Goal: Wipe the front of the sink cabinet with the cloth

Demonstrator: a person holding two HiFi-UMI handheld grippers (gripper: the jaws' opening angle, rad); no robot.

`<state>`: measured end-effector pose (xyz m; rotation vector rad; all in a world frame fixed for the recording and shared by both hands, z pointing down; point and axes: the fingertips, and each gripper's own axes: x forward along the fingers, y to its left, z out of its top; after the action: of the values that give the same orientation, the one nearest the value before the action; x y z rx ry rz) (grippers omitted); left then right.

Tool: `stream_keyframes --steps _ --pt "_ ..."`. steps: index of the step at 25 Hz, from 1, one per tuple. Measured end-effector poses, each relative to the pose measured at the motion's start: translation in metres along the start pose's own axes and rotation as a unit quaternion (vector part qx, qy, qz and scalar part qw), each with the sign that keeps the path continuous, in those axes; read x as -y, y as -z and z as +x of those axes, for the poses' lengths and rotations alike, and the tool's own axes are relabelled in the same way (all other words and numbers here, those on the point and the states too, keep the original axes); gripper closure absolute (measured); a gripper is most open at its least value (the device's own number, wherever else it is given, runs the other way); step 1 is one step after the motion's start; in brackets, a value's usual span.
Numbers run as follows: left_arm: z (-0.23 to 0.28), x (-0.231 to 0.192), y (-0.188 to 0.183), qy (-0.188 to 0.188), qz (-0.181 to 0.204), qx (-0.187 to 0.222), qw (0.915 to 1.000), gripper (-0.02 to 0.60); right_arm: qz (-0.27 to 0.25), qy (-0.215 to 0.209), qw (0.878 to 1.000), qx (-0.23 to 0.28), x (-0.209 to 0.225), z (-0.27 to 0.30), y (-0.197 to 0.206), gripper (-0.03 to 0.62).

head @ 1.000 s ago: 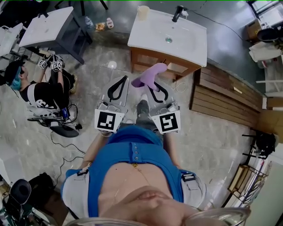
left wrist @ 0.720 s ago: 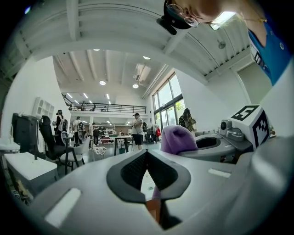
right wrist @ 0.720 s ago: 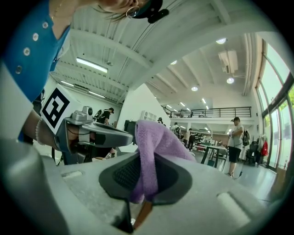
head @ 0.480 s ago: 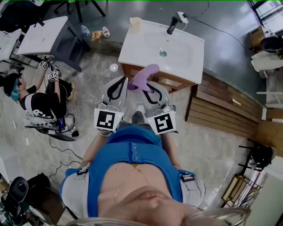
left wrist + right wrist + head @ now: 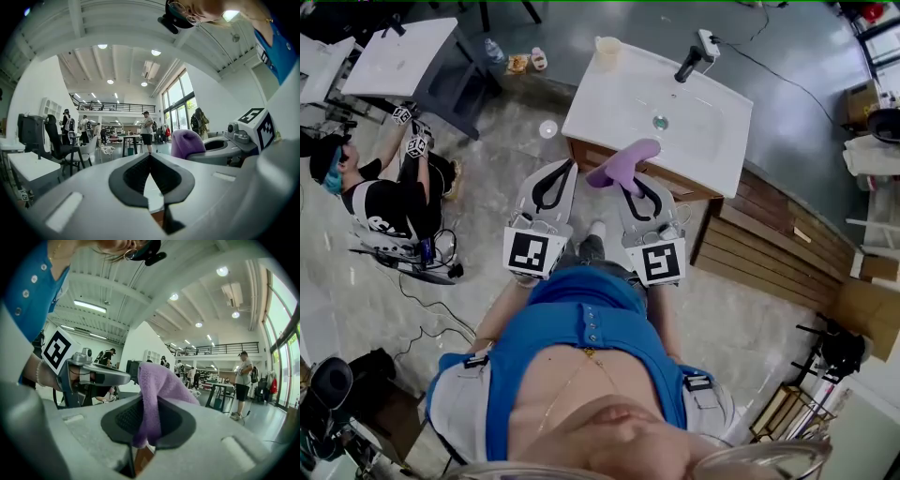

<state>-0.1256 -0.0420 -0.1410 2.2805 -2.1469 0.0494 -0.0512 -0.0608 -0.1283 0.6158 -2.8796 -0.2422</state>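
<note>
head view: we hold the purple cloth (image 5: 624, 161) in the right gripper (image 5: 628, 178) against the front edge of the sink cabinet (image 5: 623, 98), with the left gripper (image 5: 564, 169) just beside it. left gripper view: jaws pressed together, nothing between them. right gripper view: jaws pinch the cloth, which sticks out past the tips.

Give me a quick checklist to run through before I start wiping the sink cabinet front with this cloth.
1. Grip on the cloth by the right gripper: ok, jaws shut on it.
2. Free cloth beyond the jaws for wiping: ok, a fold sticks out.
3. The left gripper out of play: ok, shut, nothing in it.
4. Contact between cloth and sink cabinet front: cannot tell from the head view.
</note>
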Motion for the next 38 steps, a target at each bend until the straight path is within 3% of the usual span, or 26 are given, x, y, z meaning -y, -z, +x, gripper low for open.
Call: stream_keyframes --steps 15,19,24,31,38 --pt "0.047 -0.105 0.012 0.073 -0.019 -0.006 0.9971 0.581 0.017 0.053 0.998 -0.033 0.0 0.113 -0.001 0.534" --pt "0.056 -0.141 0.03 0.079 -0.034 -0.015 0.9962 0.581 0.022 0.057 0.998 -0.027 -0.007 0.147 0.002 0.534" --pt "0.07 -0.165 0.042 0.079 -0.026 -0.014 0.9964 0.581 0.016 0.052 0.998 -0.03 -0.007 0.17 0.01 0.534" --pt "0.082 -0.158 0.093 0.071 -0.03 -0.028 0.9966 0.581 0.009 0.028 0.999 -0.026 -0.007 0.17 0.052 0.534" --pt "0.093 -0.138 0.184 0.053 -0.033 -0.043 0.9971 0.581 0.025 -0.017 1.0 -0.001 -0.027 0.169 0.126 0.534"
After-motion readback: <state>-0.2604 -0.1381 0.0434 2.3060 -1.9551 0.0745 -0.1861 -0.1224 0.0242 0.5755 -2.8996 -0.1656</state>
